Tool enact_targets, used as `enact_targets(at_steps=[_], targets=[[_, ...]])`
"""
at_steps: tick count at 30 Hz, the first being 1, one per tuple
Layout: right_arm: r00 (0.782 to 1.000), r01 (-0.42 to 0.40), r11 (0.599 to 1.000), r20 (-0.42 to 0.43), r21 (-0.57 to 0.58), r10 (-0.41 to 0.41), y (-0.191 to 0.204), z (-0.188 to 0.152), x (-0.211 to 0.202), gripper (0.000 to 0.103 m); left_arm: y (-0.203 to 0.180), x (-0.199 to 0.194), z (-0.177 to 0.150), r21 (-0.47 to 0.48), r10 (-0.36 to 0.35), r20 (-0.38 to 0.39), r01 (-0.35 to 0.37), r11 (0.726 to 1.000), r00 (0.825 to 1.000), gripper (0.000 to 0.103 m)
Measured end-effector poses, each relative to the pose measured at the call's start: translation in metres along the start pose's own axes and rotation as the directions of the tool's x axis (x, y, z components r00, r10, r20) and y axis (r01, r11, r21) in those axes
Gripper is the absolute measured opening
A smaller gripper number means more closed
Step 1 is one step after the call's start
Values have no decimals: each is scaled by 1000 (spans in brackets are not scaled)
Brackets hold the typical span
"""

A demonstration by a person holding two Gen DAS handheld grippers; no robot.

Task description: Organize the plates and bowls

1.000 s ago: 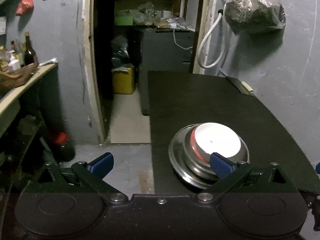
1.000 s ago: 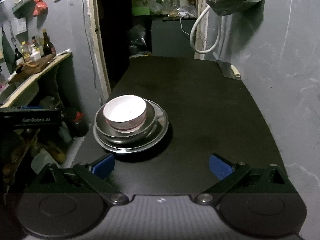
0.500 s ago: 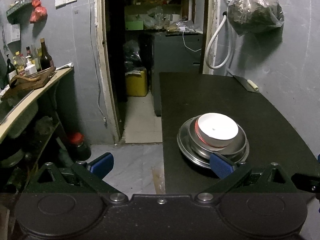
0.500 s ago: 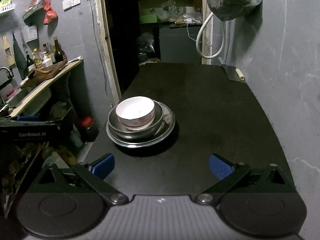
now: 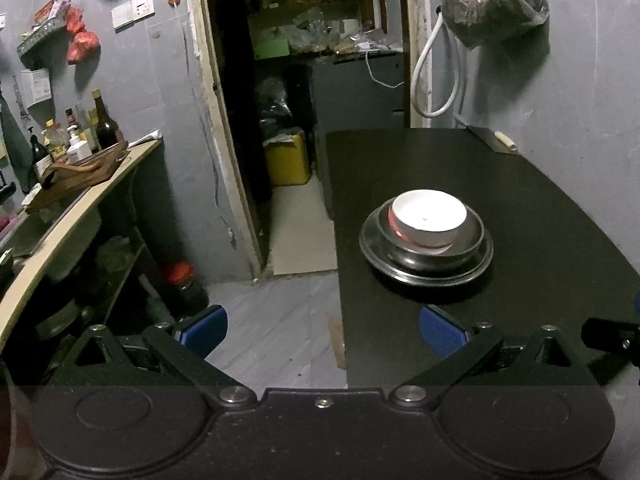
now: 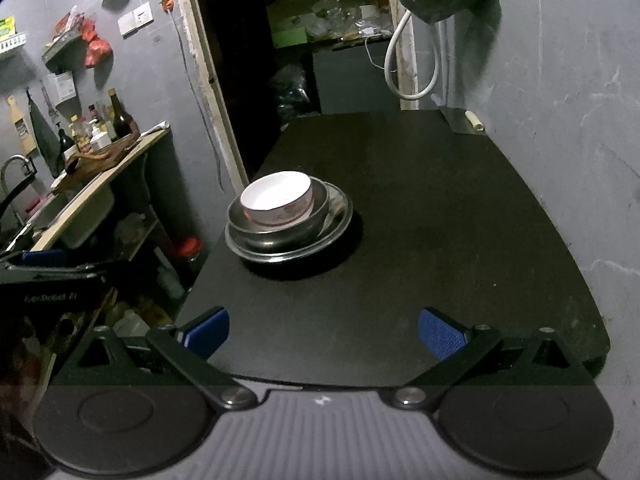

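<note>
Both the left gripper (image 5: 323, 330) and right gripper (image 6: 323, 330) are held wide apart, empty; "GenRobot.AI" lettering (image 6: 50, 298) is blurred but readable

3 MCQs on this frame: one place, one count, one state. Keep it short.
1. Where does the white bowl sit?
A. bare on the table
B. inside the steel bowl
C. on the shelf

2. How many dishes are in the stack?
A. two
B. three
C. five

3. How are both grippers' jaws?
A. open, empty
B. shut on a plate
C. shut on a bowl

Key: 1 B, it nests in the steel bowl. 2 B, white bowl, steel bowl, steel plate. 3 A, the left gripper and the right gripper hold nothing, short of the stack.
</note>
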State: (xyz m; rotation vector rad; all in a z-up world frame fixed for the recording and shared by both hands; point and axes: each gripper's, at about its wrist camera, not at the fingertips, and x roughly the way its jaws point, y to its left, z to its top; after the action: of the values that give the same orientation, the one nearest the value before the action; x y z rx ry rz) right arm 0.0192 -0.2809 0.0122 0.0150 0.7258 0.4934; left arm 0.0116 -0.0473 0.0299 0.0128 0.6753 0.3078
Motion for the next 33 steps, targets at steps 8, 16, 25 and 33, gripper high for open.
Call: enact_targets(at_steps=[8, 16, 25, 33], targets=[[999, 32, 999, 15, 8, -32, 12, 0, -5, 103, 6, -2, -1, 24, -37, 23, 37, 999, 999, 102], [997, 70, 998, 37, -1, -70, 48, 7, 1, 103, 37, 6, 3, 38, -74, 37, 72, 997, 997, 102], [993, 111, 994, 49, 21, -112, 87, -5, 4, 103, 72, 13, -3, 66, -124, 40, 121, 990, 992, 102], [982, 174, 984, 61, 40, -177, 105, -27, -3, 103, 89, 22, -16, 79, -177, 32, 174, 982, 984, 102]])
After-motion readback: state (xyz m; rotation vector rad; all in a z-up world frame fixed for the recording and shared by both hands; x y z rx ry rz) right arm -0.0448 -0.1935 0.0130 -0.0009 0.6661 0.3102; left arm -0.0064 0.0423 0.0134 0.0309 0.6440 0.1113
